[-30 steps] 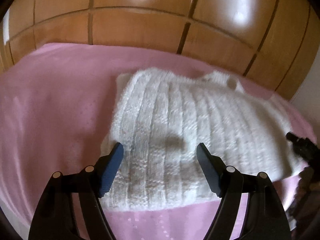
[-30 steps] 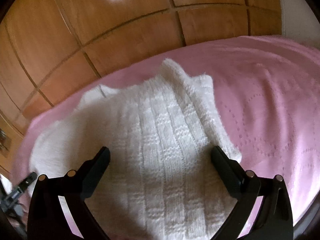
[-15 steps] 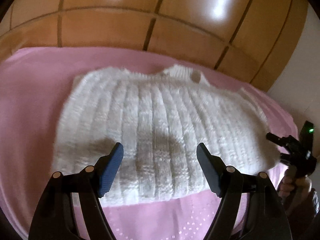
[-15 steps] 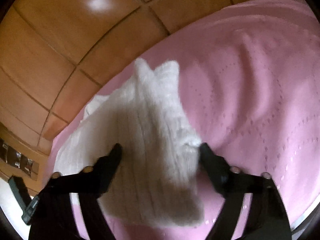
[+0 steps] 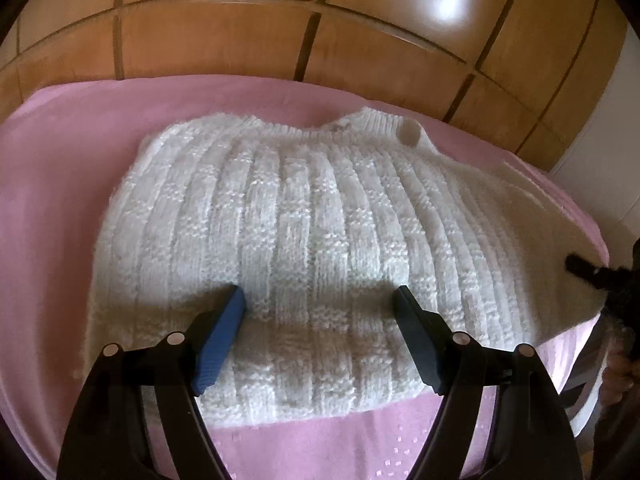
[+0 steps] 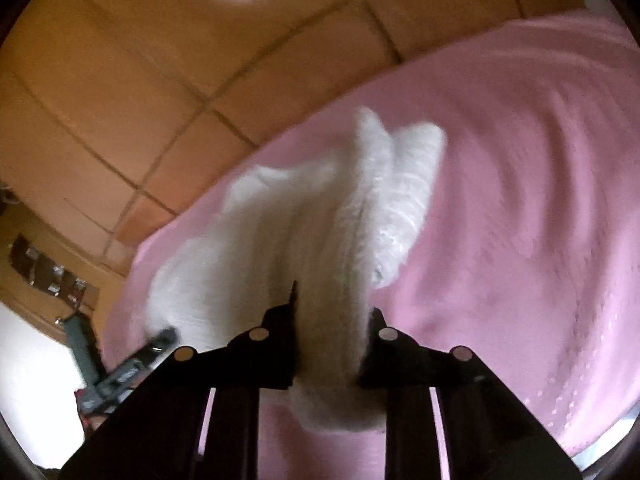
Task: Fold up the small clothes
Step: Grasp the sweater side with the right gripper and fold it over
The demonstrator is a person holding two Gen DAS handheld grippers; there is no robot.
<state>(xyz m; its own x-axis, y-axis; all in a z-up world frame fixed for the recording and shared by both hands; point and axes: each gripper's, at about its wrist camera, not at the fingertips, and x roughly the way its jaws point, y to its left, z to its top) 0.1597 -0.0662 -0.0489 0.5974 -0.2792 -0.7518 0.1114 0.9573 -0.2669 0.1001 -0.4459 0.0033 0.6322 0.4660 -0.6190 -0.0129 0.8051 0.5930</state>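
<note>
Your white knitted sweater (image 5: 320, 240) lies spread across the middle of the left wrist frame on the pink bedspread (image 5: 60, 200), neck and button toward the upper right, so by the look of it no fold is finished yet. Your right gripper (image 6: 332, 312) has just been closing and now pinches a bunched edge of the knit at the lower centre of its blurred frame; a first fold seems only begun. Your left gripper (image 5: 320, 300) hangs with jaws wide apart over the hem, holding nothing. Folding the sides and halving remain.
</note>
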